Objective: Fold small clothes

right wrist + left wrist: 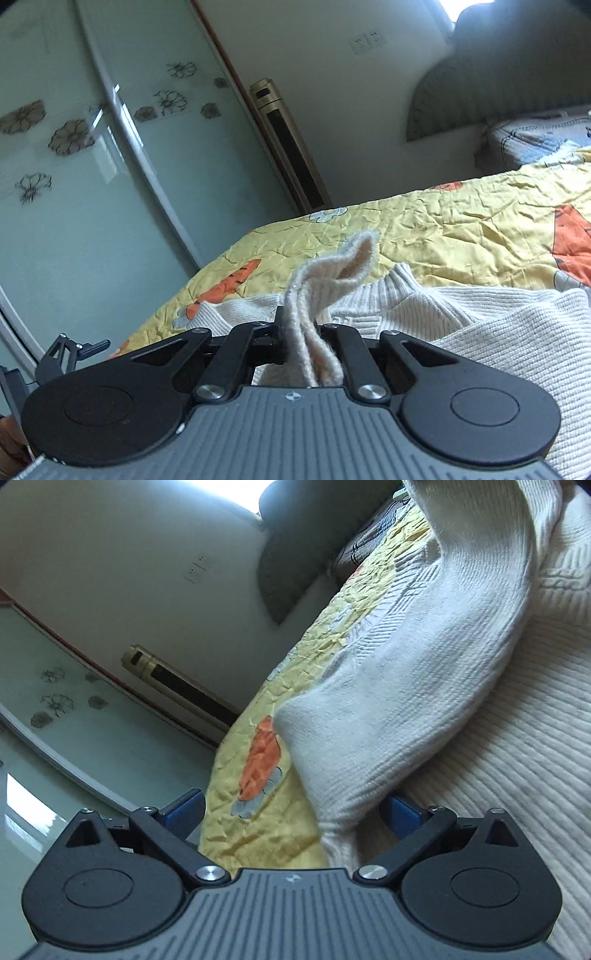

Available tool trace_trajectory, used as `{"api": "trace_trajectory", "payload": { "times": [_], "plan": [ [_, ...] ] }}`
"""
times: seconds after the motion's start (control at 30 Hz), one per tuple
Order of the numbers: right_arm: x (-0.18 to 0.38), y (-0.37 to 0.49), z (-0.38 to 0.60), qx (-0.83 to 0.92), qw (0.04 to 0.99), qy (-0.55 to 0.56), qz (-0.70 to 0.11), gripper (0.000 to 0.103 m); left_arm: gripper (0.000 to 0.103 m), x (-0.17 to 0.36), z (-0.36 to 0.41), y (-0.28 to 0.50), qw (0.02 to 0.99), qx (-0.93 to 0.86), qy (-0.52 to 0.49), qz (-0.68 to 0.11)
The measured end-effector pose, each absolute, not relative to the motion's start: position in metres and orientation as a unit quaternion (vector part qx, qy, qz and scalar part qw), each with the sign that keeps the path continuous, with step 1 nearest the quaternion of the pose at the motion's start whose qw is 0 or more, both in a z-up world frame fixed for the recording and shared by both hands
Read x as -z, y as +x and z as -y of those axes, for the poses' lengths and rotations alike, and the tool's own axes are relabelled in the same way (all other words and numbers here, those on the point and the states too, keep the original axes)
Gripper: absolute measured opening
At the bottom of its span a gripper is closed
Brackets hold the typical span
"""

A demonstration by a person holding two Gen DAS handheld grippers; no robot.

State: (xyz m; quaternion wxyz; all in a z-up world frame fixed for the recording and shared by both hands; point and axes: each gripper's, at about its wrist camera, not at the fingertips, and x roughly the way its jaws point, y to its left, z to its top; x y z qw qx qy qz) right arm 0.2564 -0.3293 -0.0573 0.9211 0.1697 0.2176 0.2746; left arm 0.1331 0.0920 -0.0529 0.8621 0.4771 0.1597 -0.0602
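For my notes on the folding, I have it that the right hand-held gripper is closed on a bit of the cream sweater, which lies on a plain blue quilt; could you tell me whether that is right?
Not quite: the quilt is yellow with orange and white shapes, not plain blue, as the right wrist view shows. The rest holds: the right hand-held gripper is closed on a bit of the cream sweater.
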Motion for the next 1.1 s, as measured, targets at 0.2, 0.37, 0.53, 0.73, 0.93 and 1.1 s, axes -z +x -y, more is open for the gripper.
{"api": "trace_trajectory", "payload": {
  "times": [0.2,0.37,0.53,0.73,0.93,1.1],
  "plan": [
    [0.061,0.259,0.322,-0.276,0.924,0.158,-0.213,0.013,0.048,0.052,-0.089,0.152,0.891,0.027,0.423,-0.161],
    [0.057,0.257,0.312,-0.304,0.930,0.119,-0.168,0.013,0.043,0.062,-0.112,0.161,0.907,-0.010,0.366,-0.209],
    [0.078,0.269,0.315,-0.267,0.932,0.088,-0.227,0.010,0.045,0.064,-0.112,0.152,0.905,0.000,0.370,-0.213],
    [0.120,0.279,0.338,-0.237,0.906,0.146,-0.318,0.024,0.079,0.056,-0.119,0.137,0.904,-0.010,0.377,-0.202],
    [0.124,0.283,0.355,-0.250,0.890,0.208,-0.321,0.016,0.081,0.039,-0.125,0.119,0.916,0.009,0.346,-0.201],
    [0.104,0.288,0.338,-0.244,0.923,0.125,-0.269,0.012,0.083,0.033,-0.107,0.124,0.923,0.016,0.339,-0.183]
  ]
}}
